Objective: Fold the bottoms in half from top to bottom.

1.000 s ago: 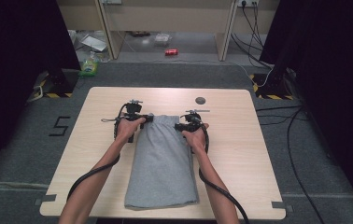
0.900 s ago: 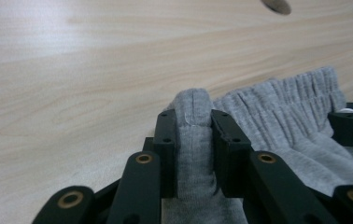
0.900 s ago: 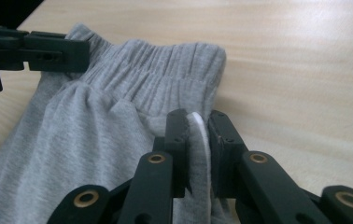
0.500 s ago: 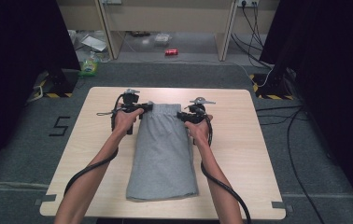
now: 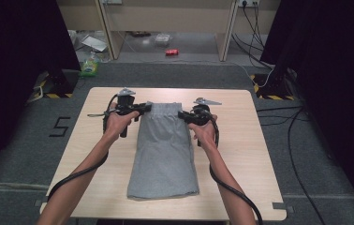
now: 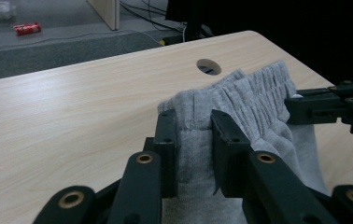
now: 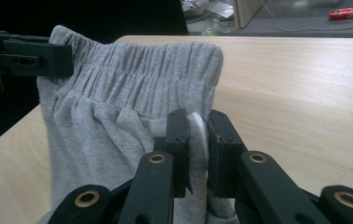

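Your left gripper (image 6: 193,140) was clamped on one corner of the shorts (image 5: 163,150), jaws narrow with a fold of grey cloth pinched between them. Your right gripper (image 7: 198,140) was the same on the other corner (white tag caught in the bite). Shorts were plain grey knit with a ribbed, gathered elastic waistband, folded into a long strip. They lay down the middle of the table (image 5: 240,140), waistband end raised off the wood between your hands.
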